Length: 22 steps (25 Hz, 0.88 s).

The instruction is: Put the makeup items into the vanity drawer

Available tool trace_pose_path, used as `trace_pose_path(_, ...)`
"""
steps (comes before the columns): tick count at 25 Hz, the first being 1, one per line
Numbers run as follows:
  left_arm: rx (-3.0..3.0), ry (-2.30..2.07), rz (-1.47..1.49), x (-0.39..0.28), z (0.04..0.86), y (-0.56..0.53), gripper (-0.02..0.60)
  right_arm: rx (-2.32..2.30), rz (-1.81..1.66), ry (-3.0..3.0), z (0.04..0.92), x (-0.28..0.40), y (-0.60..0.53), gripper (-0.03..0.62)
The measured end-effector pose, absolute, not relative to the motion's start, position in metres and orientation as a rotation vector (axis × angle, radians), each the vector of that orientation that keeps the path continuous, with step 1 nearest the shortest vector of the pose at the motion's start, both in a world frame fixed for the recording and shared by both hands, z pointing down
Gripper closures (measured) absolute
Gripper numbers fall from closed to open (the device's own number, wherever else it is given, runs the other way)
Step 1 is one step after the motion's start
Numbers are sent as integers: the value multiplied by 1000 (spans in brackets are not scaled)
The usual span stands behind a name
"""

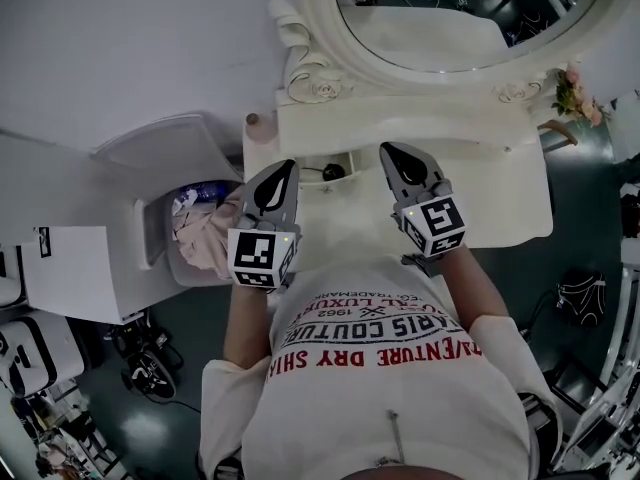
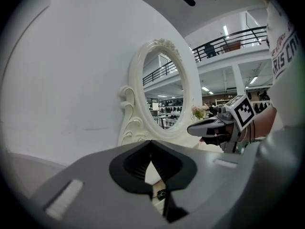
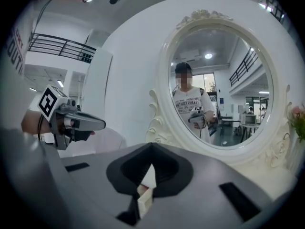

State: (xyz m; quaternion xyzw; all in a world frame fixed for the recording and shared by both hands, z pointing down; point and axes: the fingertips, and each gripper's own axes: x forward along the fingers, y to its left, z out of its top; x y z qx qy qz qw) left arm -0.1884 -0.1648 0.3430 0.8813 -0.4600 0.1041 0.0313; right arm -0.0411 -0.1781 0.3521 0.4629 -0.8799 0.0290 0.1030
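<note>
I stand at a white vanity [image 1: 500,183] with an oval mirror [image 1: 450,18]. A small drawer [image 1: 345,158] is open under the mirror shelf, with a small dark item [image 1: 333,172] inside. My left gripper [image 1: 285,166] hangs just left of the drawer, its jaws shut with nothing between them. My right gripper [image 1: 390,151] hovers just right of it, also shut and empty. In the left gripper view, the dark item [image 2: 161,193] shows below the shut left gripper [image 2: 151,144], and the right gripper [image 2: 195,128] is off to the right.
A white open-lidded bin [image 1: 160,238] holding pink cloth [image 1: 210,238] stands left of the vanity. Pink flowers [image 1: 575,93] sit at the mirror's right foot. Carved scrolls [image 1: 310,78] rise at the mirror's left. Clutter and a small cart [image 1: 150,358] fill the floor on the left.
</note>
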Motion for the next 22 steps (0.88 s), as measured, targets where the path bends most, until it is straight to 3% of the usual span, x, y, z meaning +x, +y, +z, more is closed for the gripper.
trace_pose_path(22,2685,-1441,302,-186,342,-170,571,1348,38,-2600,352,-42,-176,588)
